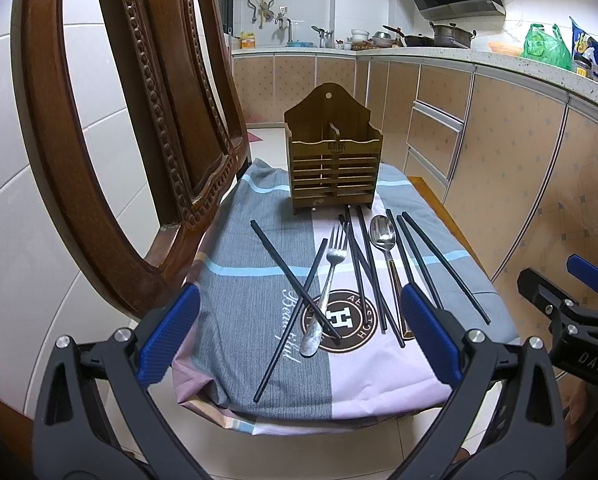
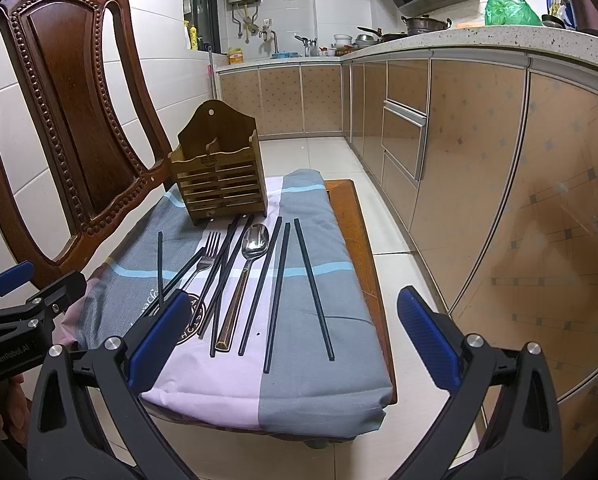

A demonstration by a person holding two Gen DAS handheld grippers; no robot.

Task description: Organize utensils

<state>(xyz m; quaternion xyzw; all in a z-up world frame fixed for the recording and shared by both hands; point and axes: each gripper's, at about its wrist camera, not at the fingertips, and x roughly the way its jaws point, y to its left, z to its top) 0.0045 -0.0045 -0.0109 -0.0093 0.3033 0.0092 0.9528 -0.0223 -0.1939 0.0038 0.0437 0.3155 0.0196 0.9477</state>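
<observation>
A slatted wooden utensil holder [image 1: 333,164] [image 2: 221,176] stands upright at the far end of a cloth-covered seat [image 1: 239,300] [image 2: 319,392]. In front of it lie a steel fork [image 1: 327,280] [image 2: 207,258], a steel spoon with a brown handle [image 1: 384,236] [image 2: 253,242] and several black chopsticks [image 1: 445,266] [image 2: 313,288], some crossing. My left gripper [image 1: 299,336] is open and empty above the seat's near edge. My right gripper [image 2: 293,340] is open and empty, hovering near the right-hand chopsticks.
A carved wooden chair back [image 1: 139,128] [image 2: 75,120] rises on the left of the seat. Kitchen cabinets [image 2: 479,168] run along the right, with a cluttered counter [image 1: 419,50] above. Tiled floor [image 2: 319,160] lies beyond the seat.
</observation>
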